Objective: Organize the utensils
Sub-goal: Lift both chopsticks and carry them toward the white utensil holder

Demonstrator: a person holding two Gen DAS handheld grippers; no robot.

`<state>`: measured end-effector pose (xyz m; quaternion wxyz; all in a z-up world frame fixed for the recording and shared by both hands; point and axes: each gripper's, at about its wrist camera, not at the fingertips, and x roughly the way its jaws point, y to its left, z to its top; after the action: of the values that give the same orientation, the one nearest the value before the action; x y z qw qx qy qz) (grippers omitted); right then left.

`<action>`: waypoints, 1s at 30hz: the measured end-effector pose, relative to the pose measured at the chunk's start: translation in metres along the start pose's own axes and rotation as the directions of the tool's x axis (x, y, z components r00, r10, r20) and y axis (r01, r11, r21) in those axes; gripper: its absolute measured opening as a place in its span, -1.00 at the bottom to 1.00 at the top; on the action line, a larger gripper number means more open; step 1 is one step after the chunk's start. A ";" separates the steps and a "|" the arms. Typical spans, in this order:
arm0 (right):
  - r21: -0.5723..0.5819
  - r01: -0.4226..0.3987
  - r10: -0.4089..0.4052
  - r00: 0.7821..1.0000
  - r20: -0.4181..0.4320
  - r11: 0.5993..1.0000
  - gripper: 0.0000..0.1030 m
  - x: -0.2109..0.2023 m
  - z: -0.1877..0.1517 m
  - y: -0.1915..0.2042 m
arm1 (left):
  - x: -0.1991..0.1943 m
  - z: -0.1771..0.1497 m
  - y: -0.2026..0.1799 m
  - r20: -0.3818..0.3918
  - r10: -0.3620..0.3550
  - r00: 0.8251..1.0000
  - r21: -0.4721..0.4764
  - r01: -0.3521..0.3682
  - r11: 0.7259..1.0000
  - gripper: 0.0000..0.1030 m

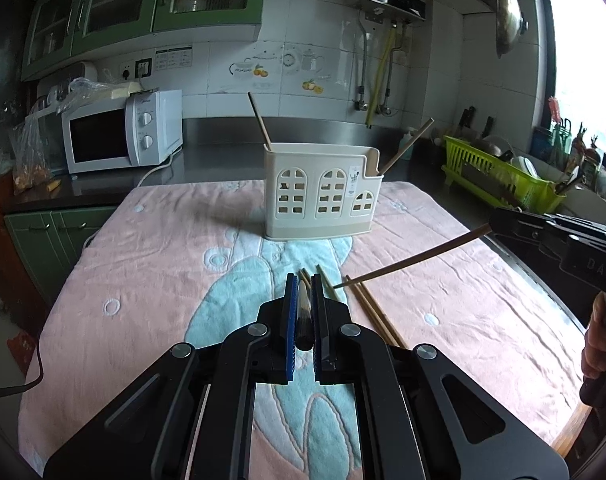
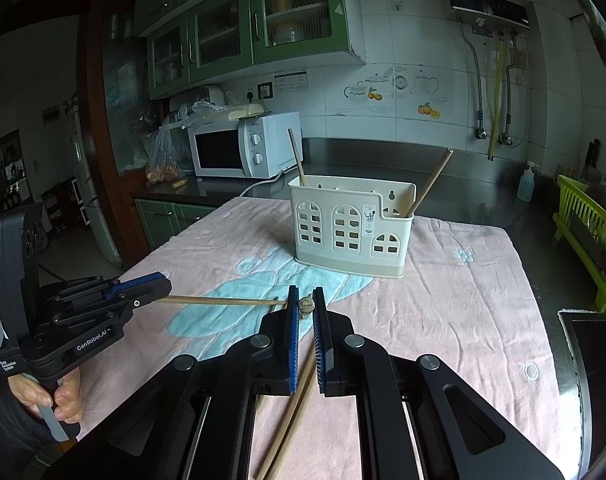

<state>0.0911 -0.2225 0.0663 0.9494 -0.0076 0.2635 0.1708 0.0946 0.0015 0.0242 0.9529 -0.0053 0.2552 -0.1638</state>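
Left gripper (image 1: 304, 300): blue ribbed pads clamp one round wooden chopstick (image 2: 219, 301) by its end; its shaft runs level to the right jaws.
Right gripper (image 2: 305, 308): jaws pinch a second chopstick (image 1: 407, 261), slanting down to the towel.
Loose chopsticks (image 1: 373, 312): thin sticks flat just right of left jaws.
Holder (image 1: 323, 188): cream plastic, arched cut-outs, beyond both jaws, two sticks leaning inside.
Towel (image 1: 143, 272): pink, embossed terry.

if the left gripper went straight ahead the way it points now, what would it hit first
Probably the cream plastic utensil holder standing ahead of the left gripper on the pink towel; depth is unclear.
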 end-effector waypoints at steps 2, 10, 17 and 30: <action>-0.004 0.000 0.000 1.000 0.005 1.000 -0.87 0.000 0.003 0.000 | 0.000 0.006 0.000 0.004 -0.010 1.000 0.000 0.010 1.000 -0.90; -0.012 -0.010 0.010 1.000 0.021 1.000 -0.87 0.001 0.025 -0.005 | 0.008 0.051 0.001 -0.008 -0.058 0.998 0.009 0.058 0.998 -0.90; -0.006 -0.029 0.030 1.000 0.011 1.000 -0.87 0.005 0.049 -0.021 | 0.018 0.091 0.000 -0.003 -0.074 0.997 0.025 0.074 0.997 -0.90; -0.041 -0.021 0.023 0.999 0.043 0.999 -0.87 0.002 0.096 -0.041 | 0.020 0.149 -0.008 0.081 -0.087 0.993 0.044 0.083 0.996 -0.91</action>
<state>0.1542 -0.2501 0.1446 0.9526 -0.0201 0.2395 0.1865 0.1816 -0.0237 0.1450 0.9547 -0.0038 0.2116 -0.2090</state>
